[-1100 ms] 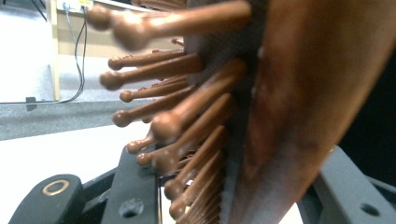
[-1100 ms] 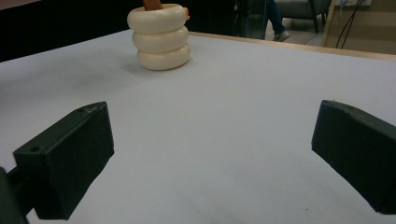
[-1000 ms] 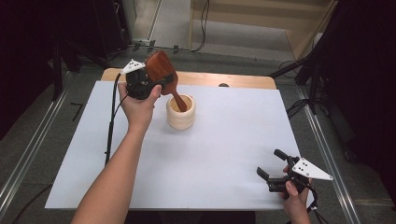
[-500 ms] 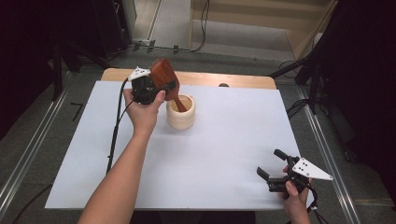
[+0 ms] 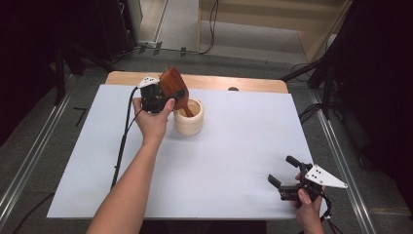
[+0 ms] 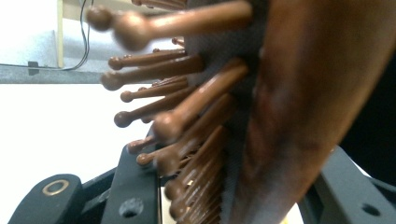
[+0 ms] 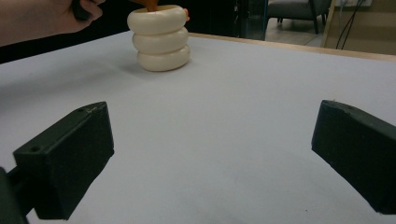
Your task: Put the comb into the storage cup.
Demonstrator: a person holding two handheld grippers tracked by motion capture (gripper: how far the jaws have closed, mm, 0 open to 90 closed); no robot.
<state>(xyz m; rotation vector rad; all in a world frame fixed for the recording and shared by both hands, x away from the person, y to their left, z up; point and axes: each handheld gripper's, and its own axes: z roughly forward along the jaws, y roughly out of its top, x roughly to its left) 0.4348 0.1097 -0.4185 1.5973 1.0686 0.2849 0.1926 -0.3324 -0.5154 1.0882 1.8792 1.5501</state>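
A reddish-brown wooden hairbrush (image 5: 171, 82) stands tilted, head up, with its handle down inside a cream ribbed cup (image 5: 189, 122) at the back middle of the white table (image 5: 234, 161). My left gripper (image 5: 174, 95) is shut on the brush just below its head. In the left gripper view the brush (image 6: 289, 116) and its wooden bristles sit between the two black jaws. My right gripper (image 5: 282, 169) rests open near the front right edge, with nothing between its fingers. The right gripper view looks across the table to the cup (image 7: 161, 39).
A strip of bare wooden tabletop (image 5: 243, 83) shows behind the white sheet. The left gripper's cable (image 5: 122, 141) trails down the left side of the sheet. Metal rails (image 5: 341, 156) run along both sides of the table. The person's left hand (image 7: 46, 18) is beside the cup.
My left hand has come down and a little to the right, lowering the brush so its handle sits deeper in the cup. The right gripper has stayed still.
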